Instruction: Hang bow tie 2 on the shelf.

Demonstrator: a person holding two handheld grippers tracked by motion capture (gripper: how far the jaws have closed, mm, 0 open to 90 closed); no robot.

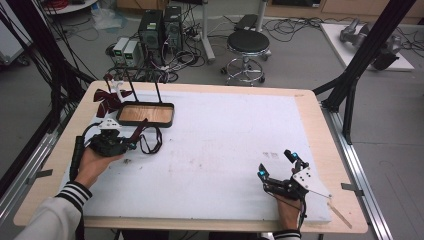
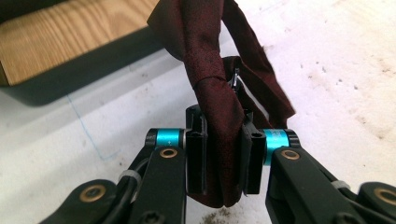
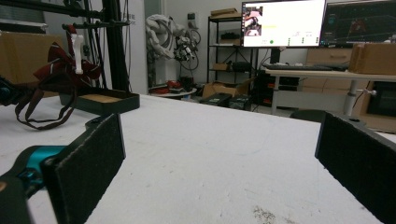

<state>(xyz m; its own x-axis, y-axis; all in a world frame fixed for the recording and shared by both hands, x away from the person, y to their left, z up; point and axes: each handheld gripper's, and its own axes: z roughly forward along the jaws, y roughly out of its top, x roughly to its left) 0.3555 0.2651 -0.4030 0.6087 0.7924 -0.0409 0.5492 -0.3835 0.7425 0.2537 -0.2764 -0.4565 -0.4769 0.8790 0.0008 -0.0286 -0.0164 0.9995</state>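
High view: the left tongs (image 1: pixel 131 145) sit at the left of the counter (image 1: pixel 210 150), closed on a dark red necktie strap (image 1: pixel 150 140) just near of the wooden tray (image 1: pixel 146 114). From the grip, one strip of the strap runs up and to the far right toward the tray's near edge, while the rest hangs as a loop lying on the white counter to the right of the tongs, its long axis going roughly near to far.

Left gripper view has the pads pressed on both sides of the folded strap (image 2: pixel 219 126), which stands up out of the jaws and bends away toward the tray (image 2: pixel 60 37) at the far left.

Behind the tray, a dark red bow (image 1: pixel 107 99) hangs on a white clip at two black uprights (image 1: pixel 145 90) rising from the tray's far side.

The right tongs (image 1: pixel 276 165) rest at the near right, well apart from the strap, jaws spread wide with bare counter between them; in the right gripper view the pads (image 3: pixel 88 163) hold nothing.
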